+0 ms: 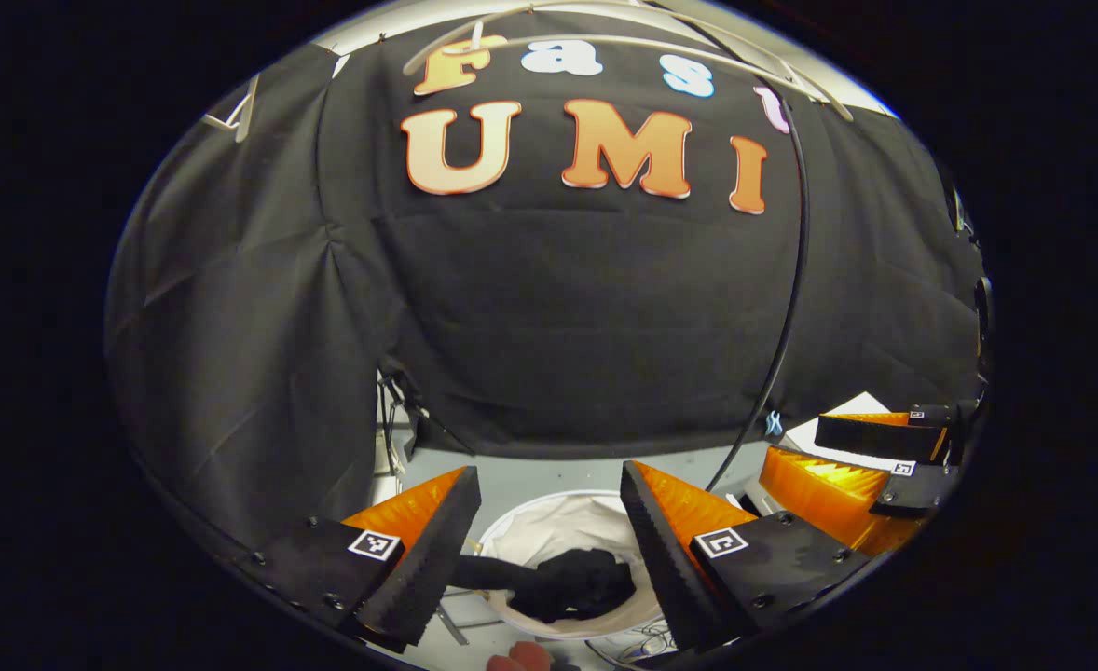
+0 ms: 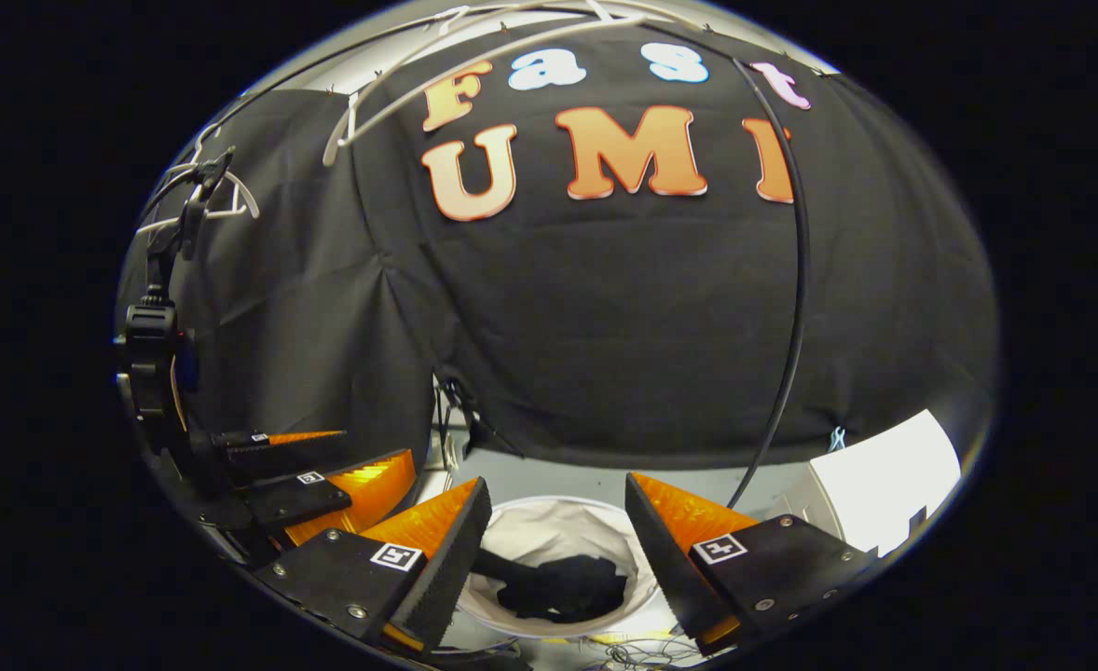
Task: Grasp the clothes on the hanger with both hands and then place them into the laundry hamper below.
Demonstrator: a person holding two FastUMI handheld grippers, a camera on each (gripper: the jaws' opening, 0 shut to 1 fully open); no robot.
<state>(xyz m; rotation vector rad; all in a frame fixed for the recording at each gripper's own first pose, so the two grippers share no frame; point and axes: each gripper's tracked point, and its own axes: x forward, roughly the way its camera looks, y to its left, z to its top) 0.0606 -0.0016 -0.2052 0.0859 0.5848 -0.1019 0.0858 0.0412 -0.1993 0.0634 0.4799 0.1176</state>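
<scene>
Both grippers are mine and both empty. Left gripper (image 1: 549,531) has fingers spread wide, nothing between them; right gripper (image 2: 556,540) likewise spread, gripping nothing. They hang side by side above the hamper (image 2: 512,527), apart from it. The right gripper also shows off to the side in the left gripper view (image 1: 871,466), fingers parted there too.

The clothes (image 1: 572,582) are a dark bundle lying inside the hamper's pale liner, also seen in the right gripper view (image 2: 563,587). I judge the drop is done; the step now is a clean retreat.

To do that well: keep fingers open, lift straight up, don't snag the liner rim or the black cable (image 1: 791,308) running down the wall just beyond.

The clothes lie crumpled. A sleeve-like strip trails from the bundle toward the left finger side, so the long axis runs roughly across the view, flat in the hamper. It reaches the rim; whether it hangs over it, I can't tell.
</scene>
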